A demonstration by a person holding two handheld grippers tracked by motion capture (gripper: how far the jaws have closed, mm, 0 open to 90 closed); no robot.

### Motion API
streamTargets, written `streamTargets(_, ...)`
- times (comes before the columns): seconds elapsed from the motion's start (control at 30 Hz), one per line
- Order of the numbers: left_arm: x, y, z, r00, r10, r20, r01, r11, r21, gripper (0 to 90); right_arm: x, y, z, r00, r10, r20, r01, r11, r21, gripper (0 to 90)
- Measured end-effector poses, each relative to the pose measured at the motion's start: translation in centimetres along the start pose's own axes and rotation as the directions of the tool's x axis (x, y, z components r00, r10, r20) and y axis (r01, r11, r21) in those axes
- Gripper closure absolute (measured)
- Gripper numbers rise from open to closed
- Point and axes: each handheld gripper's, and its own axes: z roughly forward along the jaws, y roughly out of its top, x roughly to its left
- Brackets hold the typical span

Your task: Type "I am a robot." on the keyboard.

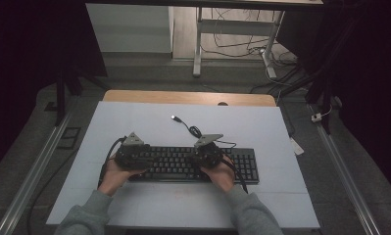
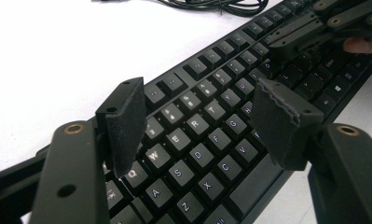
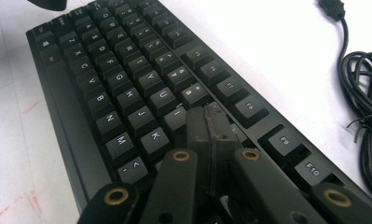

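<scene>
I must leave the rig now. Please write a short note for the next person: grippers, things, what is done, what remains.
Left gripper: open, hovering over the Q-W-E-R area of the keyboard, nothing between its jaws.
Right gripper: shut with nothing held, tips down among the keys near I, O and K.
Keyboard: flat on the white table, parallel to the near edge. Its cable lies unplugged behind it.
Done: both grippers are at the keys.
Left: probably key pressing; I cannot tell which keys are pressed.

Dim room – grey floor, white desk legs, tangled floor cables behind.
</scene>
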Motion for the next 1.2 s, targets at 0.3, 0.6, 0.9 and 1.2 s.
streamTargets(0.3, -0.1, 0.0, 0.1, 1.0, 0.005, -0.001, -0.005, 0.9999, 0.01, 35.2, 0.2, 0.2, 0.8, 0.9999, -0.014, 0.0, 0.014, 1.0, 0.0, 89.6)
streamTargets(0.6, 0.0, -0.1, 0.0, 1.0, 0.005, -0.004, -0.005, 0.9999, 0.009, 35.2, 0.4, 0.1, 1.0, 0.9992, -0.03, 0.026, 0.03, 0.999, 0.014, 89.9)
streamTargets(0.9, 0.1, -0.1, -0.2, 1.0, -0.003, -0.006, 0.003, 1.0, 0.0, 35.2, 0.3, 0.1, -0.7, 0.9995, -0.021, 0.024, 0.022, 0.999, -0.05, 89.8)
streamTargets(1.2, 0.3, -0.2, -0.3, 0.9999, -0.007, -0.012, 0.007, 1.0, -0.002, 35.2, -0.1, -1.8, -3.1, 0.9995, 0.009, 0.031, -0.008, 0.998, -0.056, 89.2)
